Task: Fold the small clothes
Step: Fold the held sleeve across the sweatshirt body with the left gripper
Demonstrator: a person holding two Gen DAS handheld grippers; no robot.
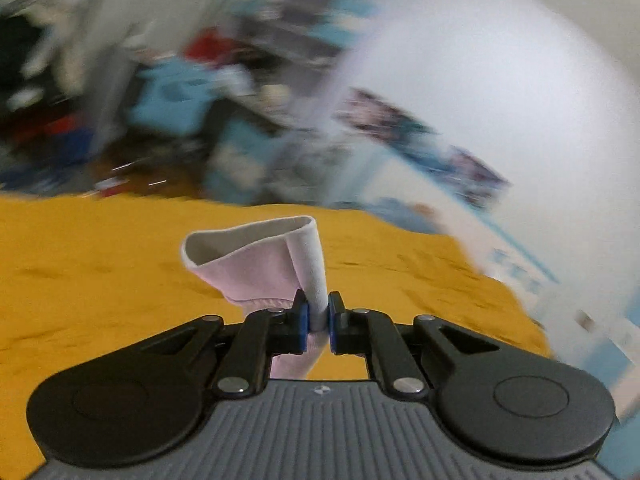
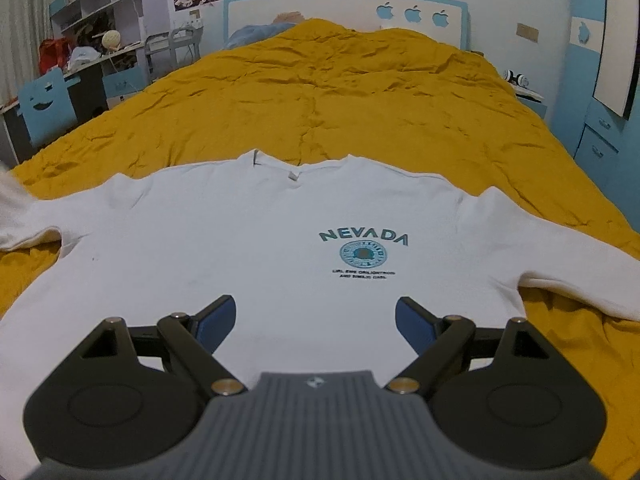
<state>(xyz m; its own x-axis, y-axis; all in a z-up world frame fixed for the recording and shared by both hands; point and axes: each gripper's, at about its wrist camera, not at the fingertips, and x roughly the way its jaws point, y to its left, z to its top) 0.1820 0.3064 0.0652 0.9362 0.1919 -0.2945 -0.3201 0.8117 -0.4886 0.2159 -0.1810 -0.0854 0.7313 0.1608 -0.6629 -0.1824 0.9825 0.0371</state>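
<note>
A white long-sleeved sweatshirt [image 2: 248, 248] with a teal NEVADA print lies flat, front up, on the mustard-yellow bed cover [image 2: 340, 96]. Both sleeves spread out to the sides. My right gripper [image 2: 316, 320] hovers open over the shirt's lower hem with nothing between its fingers. In the left wrist view my left gripper [image 1: 318, 320] is shut on the white sleeve cuff [image 1: 256, 260], which stands up above the bed cover [image 1: 100, 280] with its opening showing. The left edge of the right wrist view shows that sleeve [image 2: 16, 216] lifted and blurred.
A blue-and-white headboard [image 2: 344, 8] with apple cut-outs closes the far end of the bed. A desk, a blue chair [image 2: 48, 104] and shelves stand at the left. Blue drawers [image 2: 600, 136] stand at the right. The left wrist view's background is motion-blurred.
</note>
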